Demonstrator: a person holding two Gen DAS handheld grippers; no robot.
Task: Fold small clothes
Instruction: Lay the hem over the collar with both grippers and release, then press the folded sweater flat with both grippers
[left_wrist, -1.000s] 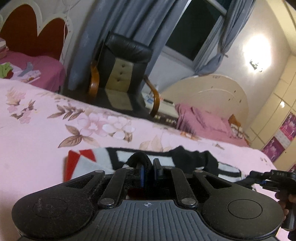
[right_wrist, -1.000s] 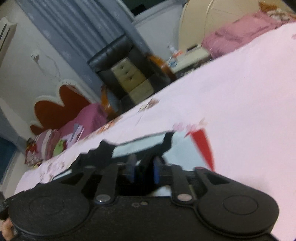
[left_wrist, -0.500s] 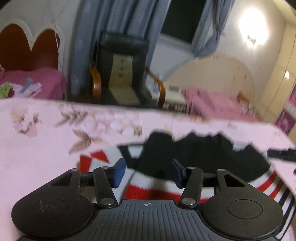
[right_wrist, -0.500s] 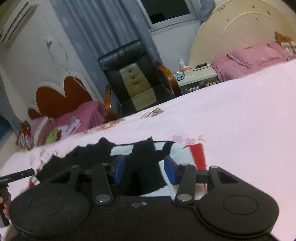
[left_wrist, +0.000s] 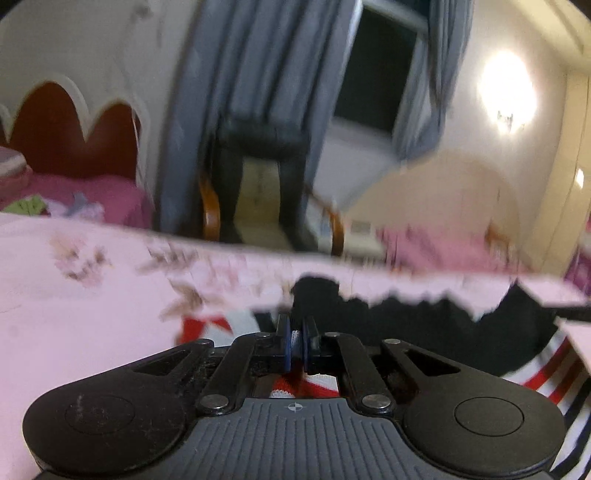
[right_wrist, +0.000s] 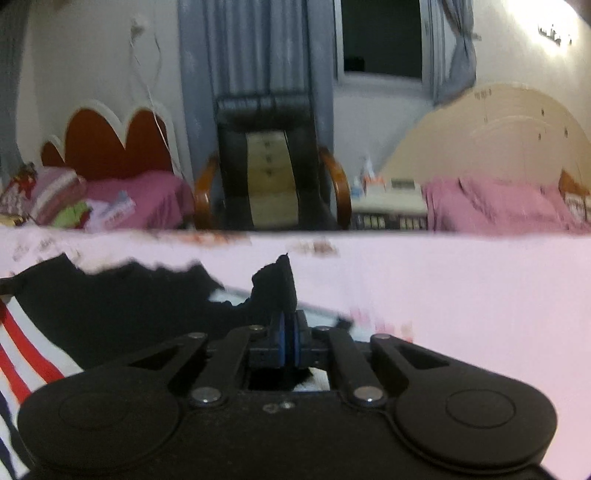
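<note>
Left hand-held gripper (left_wrist: 295, 341) clamped on white-and-red knit edge of small garment (left_wrist: 424, 332); right hand-held gripper (right_wrist: 290, 341) clamped on its black fabric. Garment lies on pink floral bed (left_wrist: 74, 314), well short of the far edge.

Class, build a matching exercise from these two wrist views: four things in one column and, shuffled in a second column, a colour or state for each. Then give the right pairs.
Things
1. left gripper
2. armchair
3. bedsheet
4. curtain

Colour or state
A. grey-blue, hanging beside the window
B. pale pink with a flower print
C. jaws shut on the striped garment
D. black with wooden armrests

Pairs: 1-C, 2-D, 3-B, 4-A
</note>
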